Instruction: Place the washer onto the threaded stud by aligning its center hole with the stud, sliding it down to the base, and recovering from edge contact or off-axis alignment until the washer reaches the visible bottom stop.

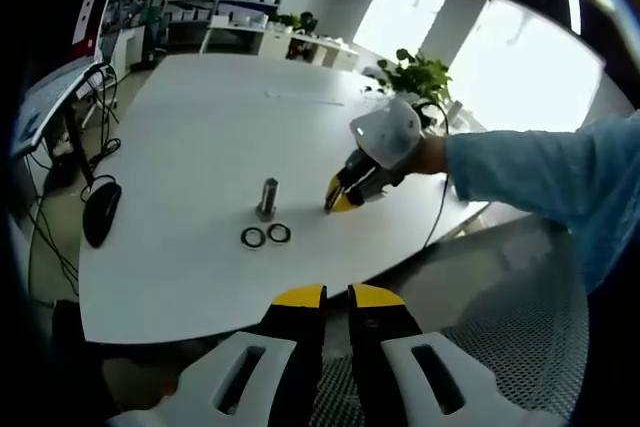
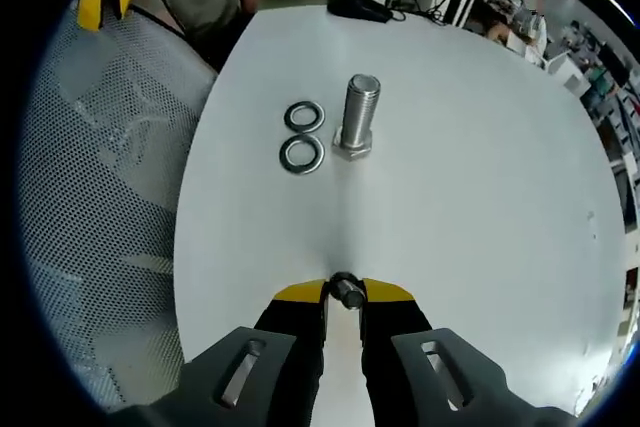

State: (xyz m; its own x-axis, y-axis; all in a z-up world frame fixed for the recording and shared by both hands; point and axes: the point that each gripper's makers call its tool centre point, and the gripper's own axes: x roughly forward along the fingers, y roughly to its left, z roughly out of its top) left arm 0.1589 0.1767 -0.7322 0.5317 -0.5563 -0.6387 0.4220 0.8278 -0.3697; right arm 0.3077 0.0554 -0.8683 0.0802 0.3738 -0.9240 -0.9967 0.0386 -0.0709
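On the left of the left gripper view, a black computer mouse (image 1: 100,213) lies on the white table (image 1: 200,127), its cable running off the edge. Near the table's middle stands the upright grey threaded steel stud (image 1: 267,197) on its hexagonal base, and just in front of it two flat dark metal ring washers (image 1: 265,235) lie side by side, apart from the stud. Right of them, the right gripper (image 1: 336,201) hangs with its yellow tips just above the table, held by a gloved hand (image 1: 388,135) on a blue sleeve (image 1: 540,172). At the near edge, the left gripper (image 1: 336,297) has its jaws almost together, empty.

In the right gripper view, the washers (image 2: 302,137) lie left of the stud (image 2: 358,115), and the jaws pinch a small dark metal piece (image 2: 346,290).
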